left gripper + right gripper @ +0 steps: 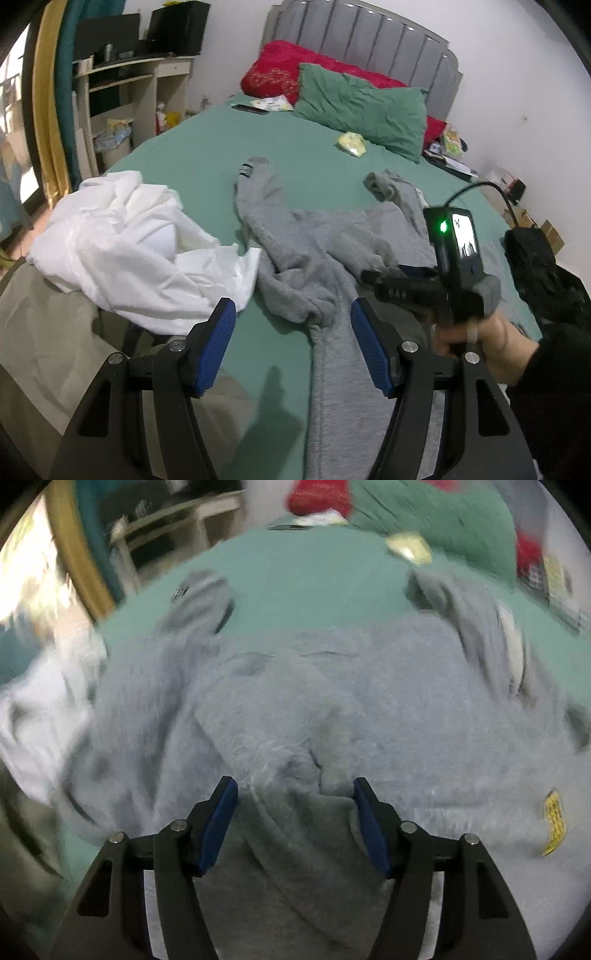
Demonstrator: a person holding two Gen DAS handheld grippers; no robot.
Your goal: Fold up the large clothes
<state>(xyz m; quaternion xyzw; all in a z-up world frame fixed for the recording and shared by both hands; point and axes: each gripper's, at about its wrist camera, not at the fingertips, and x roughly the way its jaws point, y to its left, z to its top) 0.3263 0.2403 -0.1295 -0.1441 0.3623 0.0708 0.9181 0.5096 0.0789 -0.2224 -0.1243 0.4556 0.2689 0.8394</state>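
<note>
Reaching in over the grey garment point(332, 686), the right hand-held gripper point(295, 812) hangs just above a bunched ridge of fleece, jaws released, nothing pinched. It looks like the straightening-out step: the piece lies rumpled across the green bed point(207, 147), one cuffed end point(255, 170) flung up towards the pillows. The left hand-held gripper point(293, 343) waits wide apart and empty over the near end. Next move, I'd say, calls for a pinch on an edge or hem and a pull flat. Watch the white garment point(129, 243) heaped just beside and overlapping the grey, plus a small yellow packet point(351, 144) near the green pillow point(362, 107).
</note>
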